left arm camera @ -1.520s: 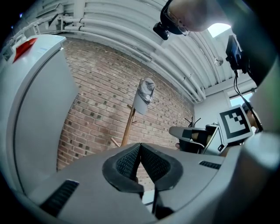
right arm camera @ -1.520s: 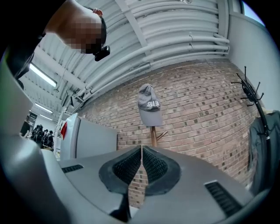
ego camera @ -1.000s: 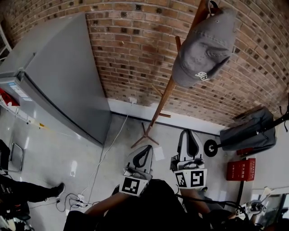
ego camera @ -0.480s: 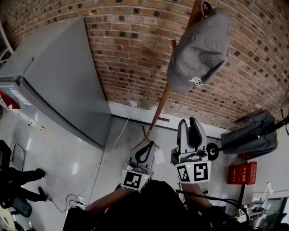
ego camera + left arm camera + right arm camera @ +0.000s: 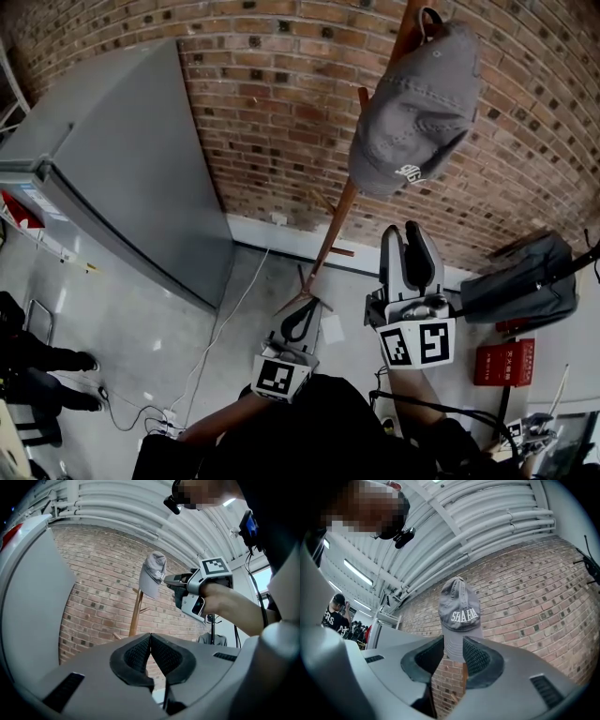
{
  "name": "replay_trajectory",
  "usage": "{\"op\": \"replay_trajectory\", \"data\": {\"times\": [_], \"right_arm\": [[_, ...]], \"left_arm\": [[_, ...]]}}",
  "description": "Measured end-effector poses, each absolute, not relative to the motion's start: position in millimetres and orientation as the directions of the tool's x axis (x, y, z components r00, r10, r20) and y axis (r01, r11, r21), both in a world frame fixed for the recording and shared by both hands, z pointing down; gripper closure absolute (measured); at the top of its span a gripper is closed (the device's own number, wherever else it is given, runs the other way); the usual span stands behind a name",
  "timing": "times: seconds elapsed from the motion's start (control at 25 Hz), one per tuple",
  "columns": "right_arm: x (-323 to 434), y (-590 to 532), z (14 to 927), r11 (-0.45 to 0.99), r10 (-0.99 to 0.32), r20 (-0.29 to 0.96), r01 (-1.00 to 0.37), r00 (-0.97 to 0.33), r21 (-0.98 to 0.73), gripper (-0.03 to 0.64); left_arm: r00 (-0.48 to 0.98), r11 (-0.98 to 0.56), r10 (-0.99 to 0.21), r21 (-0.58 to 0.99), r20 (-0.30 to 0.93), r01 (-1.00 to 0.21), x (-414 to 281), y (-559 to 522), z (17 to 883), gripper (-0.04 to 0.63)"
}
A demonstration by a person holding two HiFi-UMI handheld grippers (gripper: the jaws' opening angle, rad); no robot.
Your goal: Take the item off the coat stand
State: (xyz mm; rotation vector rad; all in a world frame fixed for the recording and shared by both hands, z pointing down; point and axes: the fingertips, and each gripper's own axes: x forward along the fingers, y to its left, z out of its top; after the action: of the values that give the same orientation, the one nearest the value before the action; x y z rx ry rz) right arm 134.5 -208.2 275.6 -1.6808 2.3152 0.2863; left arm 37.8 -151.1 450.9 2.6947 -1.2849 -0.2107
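Right hand-held gripper (image 5: pixel 405 234) below brim-down cap (image 5: pixel 412 103)

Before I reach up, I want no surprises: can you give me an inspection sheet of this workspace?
Surface: glossy grey floor.
Job's things: grey fabric baseball cap hanging on wooden coat stand.
Clutter: red box, dark bag at right.
Grippers: left hand-held gripper shut, empty; right hand-held gripper jaws have just been opening, nothing between them, cap ahead untouched.
Cables: white cable across floor.
Surroundings: red brick wall, tall grey cabinet.
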Motion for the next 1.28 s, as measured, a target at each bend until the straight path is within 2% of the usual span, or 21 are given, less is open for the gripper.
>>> {"op": "replay_trajectory", "data": {"times": [0.24,0.56,1.28], "right_arm": [[126,-210,257,0.284,-0.888,-0.361,-0.957,-0.286,0.061,0.488],[129,-219,233,0.27,-0.88,-0.38,-0.958,-0.285,0.093,0.431],[150,-238,212,0.243,-0.881,-0.402,-0.968,-0.25,0.07,0.428]], "left_arm": [[0.629,-0.63,-0.774,0.18,-0.067,-0.755,37,-150,454,0.579],[0.64,-0.637,-0.767,0.188,-0.055,-0.748,38,-146,453,0.58],[0.609,-0.612,-0.789,0.189,-0.082,-0.768,29,-146,448,0.58]]}}
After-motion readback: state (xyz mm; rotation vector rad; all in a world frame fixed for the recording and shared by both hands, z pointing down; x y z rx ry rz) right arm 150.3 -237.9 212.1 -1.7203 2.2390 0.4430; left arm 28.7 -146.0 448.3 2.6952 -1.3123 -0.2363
